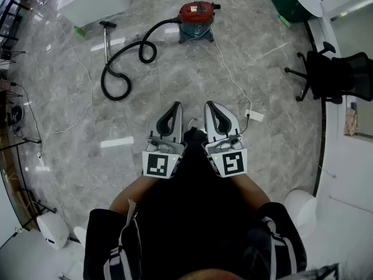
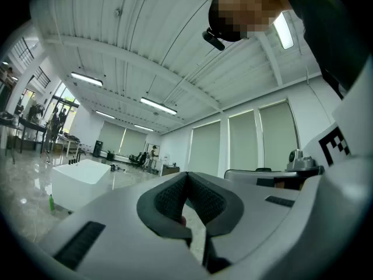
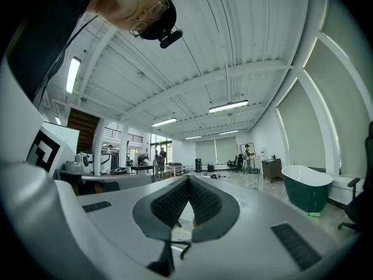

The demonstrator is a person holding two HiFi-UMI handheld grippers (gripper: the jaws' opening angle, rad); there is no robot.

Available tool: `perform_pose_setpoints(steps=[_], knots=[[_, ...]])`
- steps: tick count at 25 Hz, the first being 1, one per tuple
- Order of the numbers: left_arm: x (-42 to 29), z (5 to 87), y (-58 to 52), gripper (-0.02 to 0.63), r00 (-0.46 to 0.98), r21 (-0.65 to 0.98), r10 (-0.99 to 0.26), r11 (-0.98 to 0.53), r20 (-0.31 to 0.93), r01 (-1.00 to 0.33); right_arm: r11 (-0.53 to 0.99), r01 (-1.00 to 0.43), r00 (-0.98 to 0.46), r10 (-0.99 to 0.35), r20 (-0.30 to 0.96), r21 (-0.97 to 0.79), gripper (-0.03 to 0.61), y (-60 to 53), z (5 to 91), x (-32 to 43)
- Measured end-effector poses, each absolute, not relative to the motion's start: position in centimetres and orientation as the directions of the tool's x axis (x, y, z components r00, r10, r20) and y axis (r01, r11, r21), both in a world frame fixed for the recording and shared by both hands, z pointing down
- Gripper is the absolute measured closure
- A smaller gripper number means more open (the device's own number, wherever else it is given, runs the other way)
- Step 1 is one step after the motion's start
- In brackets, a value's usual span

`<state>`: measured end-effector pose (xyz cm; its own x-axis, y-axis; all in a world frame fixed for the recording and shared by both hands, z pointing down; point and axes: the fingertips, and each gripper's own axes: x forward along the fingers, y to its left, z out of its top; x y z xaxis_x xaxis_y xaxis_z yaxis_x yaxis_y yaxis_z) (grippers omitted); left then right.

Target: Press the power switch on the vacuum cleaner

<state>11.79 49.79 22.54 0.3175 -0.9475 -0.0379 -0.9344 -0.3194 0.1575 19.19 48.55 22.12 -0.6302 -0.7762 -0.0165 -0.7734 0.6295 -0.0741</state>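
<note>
Head view has me holding both tongs side by side, close in front of my body and pointed forward over the grey marble floor (image 1: 175, 80). The left tongs (image 1: 176, 105) and right tongs (image 1: 208, 105) are each closed on nothing, tips touching. The vacuum cleaner (image 1: 196, 17), a red canister on a teal base, stands upright well ahead of them, with its black hose (image 1: 125, 57) looping off to my left. Its power switch is too small to pick out.
</note>
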Motion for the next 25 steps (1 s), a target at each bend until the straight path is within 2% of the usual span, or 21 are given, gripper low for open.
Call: perform_pose_setpoints(steps=[4, 10, 25], knots=[[12.0, 21.5, 49.2, 0.6, 0.29, 0.176, -0.952, -0.304, -0.101, -0.936, 0.637, -0.767, -0.638, -0.77, -0.02, -0.07, 0.56, 48.3, 22.4, 20.0], [12.1, 23.1, 49.1, 0.6, 0.266, 0.195, -0.964, -0.266, -0.029, -0.944, 0.621, -0.783, -0.622, -0.782, -0.045, 0.021, 0.56, 48.1, 22.1, 21.2], [15.3, 24.6, 46.3, 0.6, 0.262, 0.159, -0.965, -0.254, 0.026, -0.954, 0.604, -0.792, -0.607, -0.795, -0.002, -0.09, 0.56, 45.0, 24.4, 26.6]])
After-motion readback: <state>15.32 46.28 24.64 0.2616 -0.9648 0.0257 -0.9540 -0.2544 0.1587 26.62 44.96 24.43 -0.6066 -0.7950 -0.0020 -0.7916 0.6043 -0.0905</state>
